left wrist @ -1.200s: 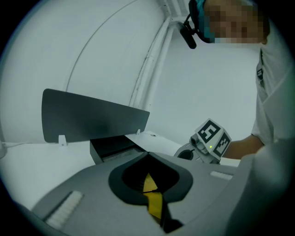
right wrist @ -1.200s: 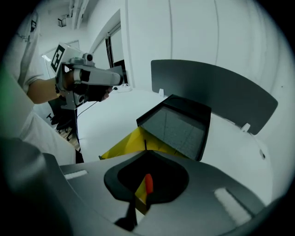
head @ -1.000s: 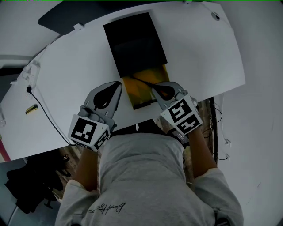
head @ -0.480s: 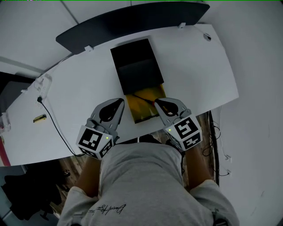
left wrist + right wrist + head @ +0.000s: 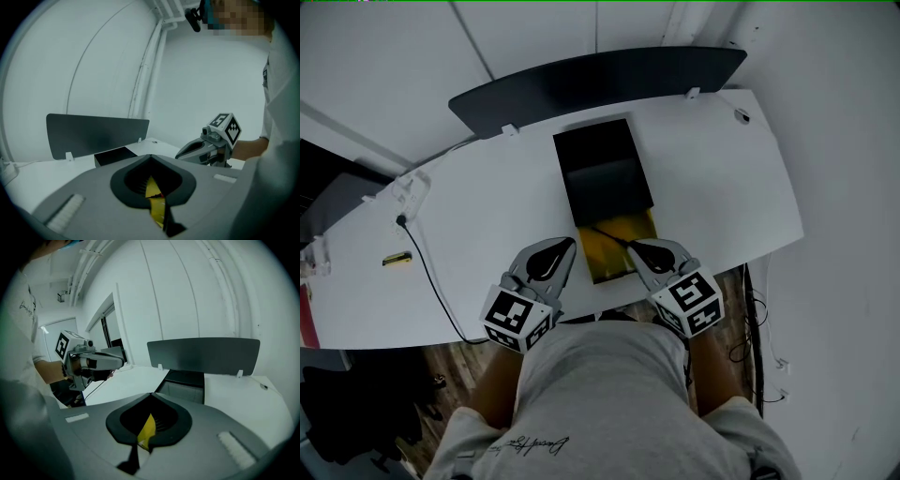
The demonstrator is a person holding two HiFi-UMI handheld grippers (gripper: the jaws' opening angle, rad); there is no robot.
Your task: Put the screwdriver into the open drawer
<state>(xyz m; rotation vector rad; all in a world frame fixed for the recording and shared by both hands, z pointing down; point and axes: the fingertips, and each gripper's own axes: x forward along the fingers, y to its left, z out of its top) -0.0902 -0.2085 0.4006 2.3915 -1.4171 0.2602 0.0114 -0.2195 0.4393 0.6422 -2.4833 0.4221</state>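
Observation:
A black cabinet (image 5: 605, 169) stands mid-desk with its yellow drawer (image 5: 602, 261) pulled out toward me. The screwdriver (image 5: 607, 235), thin and dark, lies slantwise inside the drawer. My left gripper (image 5: 570, 244) hangs just left of the drawer's front, shut and empty. My right gripper (image 5: 633, 246) hangs at the drawer's right front corner, shut and empty. Neither touches the screwdriver. In the left gripper view, the shut left gripper (image 5: 151, 157) frames a slice of yellow drawer (image 5: 154, 199), with the right gripper (image 5: 206, 147) beyond. The right gripper view shows the shut right gripper (image 5: 151, 395) and the left gripper (image 5: 96, 359).
A dark partition screen (image 5: 600, 80) runs along the white desk's (image 5: 722, 187) back edge. A black cable (image 5: 427, 272) trails over the left half, near a small yellow item (image 5: 396, 259). The desk's front edge is right under my grippers; wood floor and cables (image 5: 755, 319) lie below.
Both grippers have lifted and drawn back from the drawer toward me. The right one has left the drawer's top. The screwdriver stays lying in the drawer.

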